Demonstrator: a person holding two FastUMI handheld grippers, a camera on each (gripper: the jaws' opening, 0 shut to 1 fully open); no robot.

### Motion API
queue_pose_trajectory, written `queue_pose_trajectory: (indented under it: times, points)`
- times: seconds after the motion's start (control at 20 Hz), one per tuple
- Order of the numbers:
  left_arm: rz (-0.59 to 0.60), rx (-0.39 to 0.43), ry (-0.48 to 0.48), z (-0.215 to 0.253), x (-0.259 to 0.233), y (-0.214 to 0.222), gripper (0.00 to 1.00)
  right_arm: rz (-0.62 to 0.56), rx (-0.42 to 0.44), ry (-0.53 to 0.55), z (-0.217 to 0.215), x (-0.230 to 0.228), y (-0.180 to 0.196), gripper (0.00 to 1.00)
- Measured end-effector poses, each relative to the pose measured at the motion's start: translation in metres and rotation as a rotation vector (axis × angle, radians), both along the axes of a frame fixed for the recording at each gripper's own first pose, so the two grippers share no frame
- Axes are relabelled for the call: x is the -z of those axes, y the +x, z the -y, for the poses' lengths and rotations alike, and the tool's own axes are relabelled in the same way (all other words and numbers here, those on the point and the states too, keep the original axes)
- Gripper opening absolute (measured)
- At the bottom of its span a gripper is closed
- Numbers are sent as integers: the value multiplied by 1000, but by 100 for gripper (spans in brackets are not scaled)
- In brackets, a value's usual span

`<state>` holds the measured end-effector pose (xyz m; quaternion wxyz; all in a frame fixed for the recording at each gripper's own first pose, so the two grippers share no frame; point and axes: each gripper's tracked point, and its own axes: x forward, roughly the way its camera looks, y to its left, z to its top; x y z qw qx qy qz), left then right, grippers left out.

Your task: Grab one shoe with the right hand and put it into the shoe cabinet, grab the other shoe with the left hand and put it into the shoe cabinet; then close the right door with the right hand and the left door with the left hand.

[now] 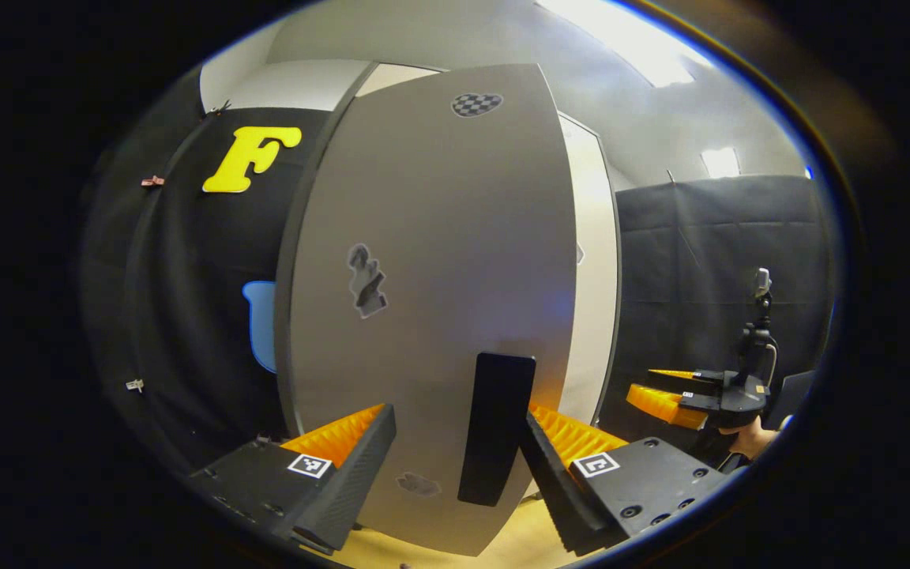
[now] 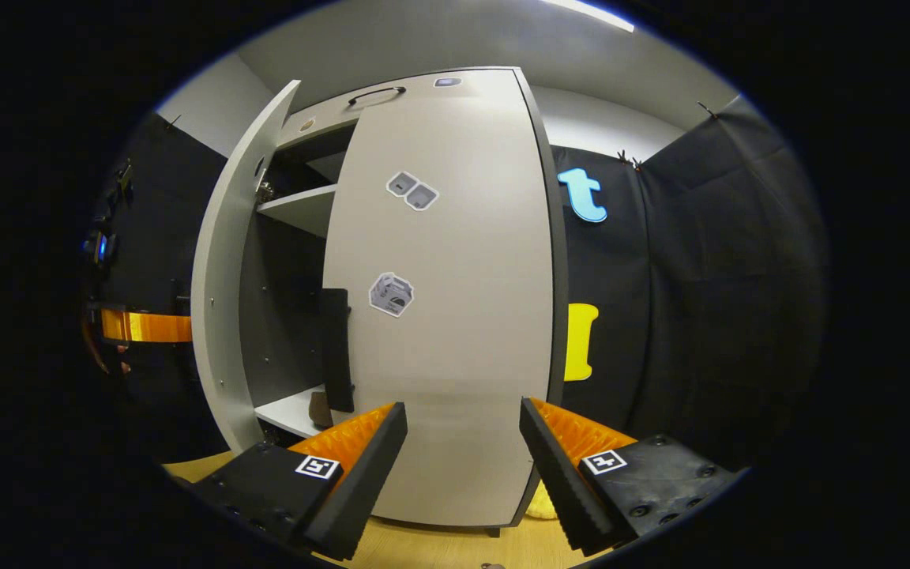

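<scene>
Setting: a booth walled with black cloth [image 2: 708, 276], a pale ceiling with a bright light panel [image 1: 637, 47] above, and a light wooden floor [image 2: 439, 545] underneath.

Shoe cabinet [image 2: 392, 95]: tall, grey, standing on the wooden floor against the cloth wall. A dark curved handle [image 2: 376, 93] lies on its top.

Right door [image 2: 455, 316]: shut flat against the cabinet front in the right gripper view, carrying three small stickers. A dark vertical pull handle [image 2: 336, 348] shows at its left edge.

Left door [image 2: 226, 300]: standing open in the right gripper view, swung out to the left, with white shelves [image 2: 297, 207] visible in the gap behind it. In the left gripper view the same door [image 1: 431, 300] is seen close up from its outer face, with its dark handle [image 1: 496, 427] just ahead of the fingers.

Shoe [image 2: 319, 409]: a small brown shape on the lowest white shelf inside the cabinet, mostly hidden; details cannot be told.

Left gripper [image 1: 455, 450]: jaws spread wide, grasping nothing, the door face and handle lying between and just beyond the fingers; contact with the door cannot be told.

Right gripper [image 2: 463, 450]: jaws released, spread wide, empty, directed at the lower part of the shut right door. It also appears in the left gripper view [image 1: 660, 391] off to the right, held by a hand [image 1: 751, 438], well apart from the cabinet.
</scene>
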<state>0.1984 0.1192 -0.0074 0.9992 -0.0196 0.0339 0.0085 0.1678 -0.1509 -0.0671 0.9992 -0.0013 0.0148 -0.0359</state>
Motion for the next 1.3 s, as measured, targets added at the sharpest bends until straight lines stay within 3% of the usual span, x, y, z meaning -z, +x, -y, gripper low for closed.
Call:
queue_pose_trajectory:
  times: [0.15,0.35,0.8,1.3]
  points:
    - [-5,-11,17,3,-2,12,95,-5,12,7,12,1,-4,95]
    - [-23,-35,50,5,-3,-6,95,-1,-1,12,6,-2,-14,95]
    - [-7,-54,25,21,-14,-96,95,26,-86,5,-75,-18,-50,95]
    - [51,-57,-2,27,-12,-137,95,34,-20,22,-110,-33,-109,95]
